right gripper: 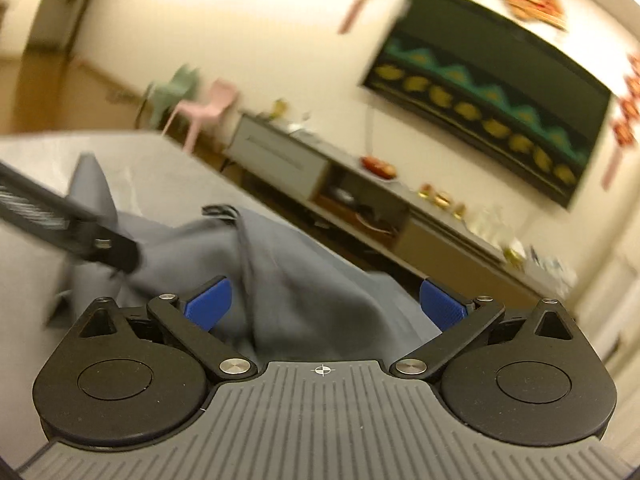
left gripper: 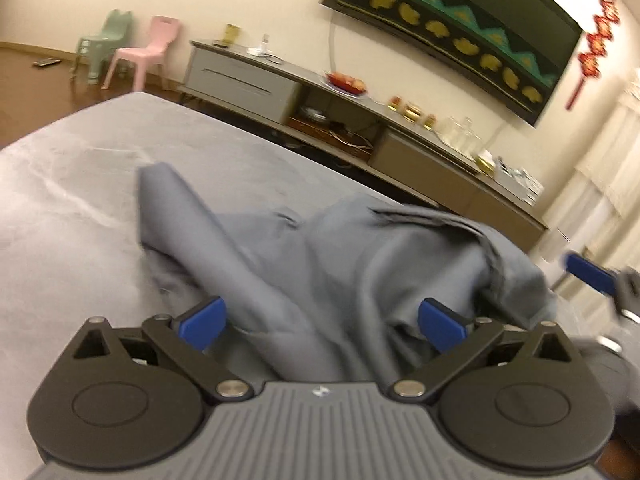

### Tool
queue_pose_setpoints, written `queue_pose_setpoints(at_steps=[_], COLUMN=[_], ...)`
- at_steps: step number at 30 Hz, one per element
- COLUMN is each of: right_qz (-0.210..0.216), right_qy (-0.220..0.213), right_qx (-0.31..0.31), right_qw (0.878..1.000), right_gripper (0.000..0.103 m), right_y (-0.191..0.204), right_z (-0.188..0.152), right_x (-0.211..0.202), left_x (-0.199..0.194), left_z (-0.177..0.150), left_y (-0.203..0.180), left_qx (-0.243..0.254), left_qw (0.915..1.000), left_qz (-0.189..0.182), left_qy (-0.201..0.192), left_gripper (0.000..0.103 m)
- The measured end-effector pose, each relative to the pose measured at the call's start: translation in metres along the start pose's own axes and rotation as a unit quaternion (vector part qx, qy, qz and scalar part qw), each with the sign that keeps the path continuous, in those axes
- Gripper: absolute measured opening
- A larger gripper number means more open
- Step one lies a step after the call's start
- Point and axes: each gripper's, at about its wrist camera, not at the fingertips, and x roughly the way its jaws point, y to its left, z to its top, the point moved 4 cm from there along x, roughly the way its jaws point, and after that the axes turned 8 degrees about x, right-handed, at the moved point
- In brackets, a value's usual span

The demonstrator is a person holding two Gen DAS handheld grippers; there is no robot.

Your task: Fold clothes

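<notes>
Grey cloth [left gripper: 320,264] lay rumpled on the pale bed [left gripper: 72,184] in the left wrist view, one flap peaked toward the far side. The left gripper [left gripper: 322,322] stood wide, blue pads [left gripper: 202,322] either side of a fold and pressing nothing. The right gripper's blue finger [left gripper: 588,274] showed at the right edge. In the right wrist view the right gripper [right gripper: 326,304] also gaped wide over the cloth [right gripper: 280,272], empty, with the left tool's black arm [right gripper: 72,224] crossing at left.
</notes>
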Motion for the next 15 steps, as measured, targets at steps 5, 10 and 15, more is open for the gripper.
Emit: queue_pose_setpoints(at_steps=[5,10,15], right_qz=[0.043,0.028,0.064], right_qy=[0.068,-0.062,-0.134], right_qx=[0.027,0.133,0.211], right_qw=[0.996,0.989,0.966], right_gripper=[0.021,0.014,0.014], right_y=[-0.017,-0.085,-0.123], right_z=[0.007,0.049,0.042], right_x=[0.044,-0.064,-0.143], left_x=[-0.005,-0.016,-0.033], left_z=[0.005,0.0,-0.023], left_y=[0.02,-0.001,-0.047], left_qx=[-0.031,0.002,0.063], left_qw=[0.9994,0.9989,0.9948], left_qz=[-0.015,-0.045,-0.06], left_qy=[0.003,-0.014,-0.054], left_gripper=[0.103,0.103,0.103])
